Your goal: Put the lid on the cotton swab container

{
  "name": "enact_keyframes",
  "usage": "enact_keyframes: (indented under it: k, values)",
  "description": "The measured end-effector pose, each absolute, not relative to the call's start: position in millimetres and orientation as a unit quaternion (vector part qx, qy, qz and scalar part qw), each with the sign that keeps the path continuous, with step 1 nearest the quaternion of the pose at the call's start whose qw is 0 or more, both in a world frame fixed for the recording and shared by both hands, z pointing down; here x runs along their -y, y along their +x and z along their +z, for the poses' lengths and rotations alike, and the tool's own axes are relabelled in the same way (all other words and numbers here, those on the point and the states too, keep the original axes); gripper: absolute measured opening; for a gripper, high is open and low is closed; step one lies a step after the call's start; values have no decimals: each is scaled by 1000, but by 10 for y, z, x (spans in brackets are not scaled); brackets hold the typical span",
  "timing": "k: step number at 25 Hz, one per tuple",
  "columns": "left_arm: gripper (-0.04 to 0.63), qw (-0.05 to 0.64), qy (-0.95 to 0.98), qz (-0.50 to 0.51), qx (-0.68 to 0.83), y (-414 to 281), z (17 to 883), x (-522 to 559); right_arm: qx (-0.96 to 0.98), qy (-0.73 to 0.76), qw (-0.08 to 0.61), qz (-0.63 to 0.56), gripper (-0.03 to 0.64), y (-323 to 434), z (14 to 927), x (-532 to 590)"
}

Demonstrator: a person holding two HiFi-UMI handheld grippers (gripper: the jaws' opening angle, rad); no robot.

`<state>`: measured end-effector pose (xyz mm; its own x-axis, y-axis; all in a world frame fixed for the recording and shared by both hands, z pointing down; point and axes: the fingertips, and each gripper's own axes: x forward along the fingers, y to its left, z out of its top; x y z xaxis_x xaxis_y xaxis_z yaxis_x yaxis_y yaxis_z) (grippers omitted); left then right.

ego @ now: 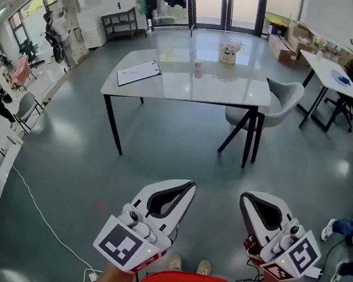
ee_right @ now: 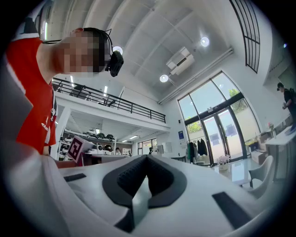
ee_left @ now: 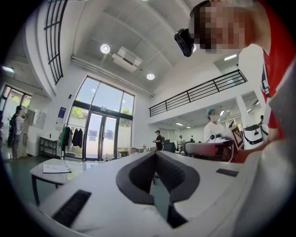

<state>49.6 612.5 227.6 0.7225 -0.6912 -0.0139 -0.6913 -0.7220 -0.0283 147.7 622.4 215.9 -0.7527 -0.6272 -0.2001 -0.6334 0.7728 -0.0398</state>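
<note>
Head view shows my left gripper [ego: 188, 187] and my right gripper [ego: 245, 198] both pressed together and empty, above the floor [ego: 161, 161]. A small pink container [ego: 197, 65] stands on the table [ego: 222, 86], well apart ahead of them.

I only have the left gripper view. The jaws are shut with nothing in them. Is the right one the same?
Observer: Yes. The right gripper view shows the right hand-held gripper with its jaws together and nothing between them.
Operator: Is the swab container or its lid anywhere?
Observer: I can't identify either. The head view shows a small item near the middle of the table, too small to name.
Operator: Is it reachable from here?
Observer: I doubt it. In the head view the left hand-held gripper and the right one are over the floor, clearly short of the table.
</note>
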Motion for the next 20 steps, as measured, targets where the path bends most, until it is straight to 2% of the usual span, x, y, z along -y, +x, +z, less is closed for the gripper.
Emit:
enact_keyframes:
  k: [10, 14, 20]
  values:
    - [17, 20, -927, 6, -376, 449, 2258, -6159, -937, -334, 102, 13, 3, 1440, 2168, -6260]
    - [17, 24, -925, 9, -380, 399, 2268, -6130, -937, -326, 121, 0, 3, 1434, 2150, -6248]
    - [17, 39, -919, 25, -391, 156, 2201, -6016, -934, -331, 130, -11, 5, 1345, 2132, -6158]
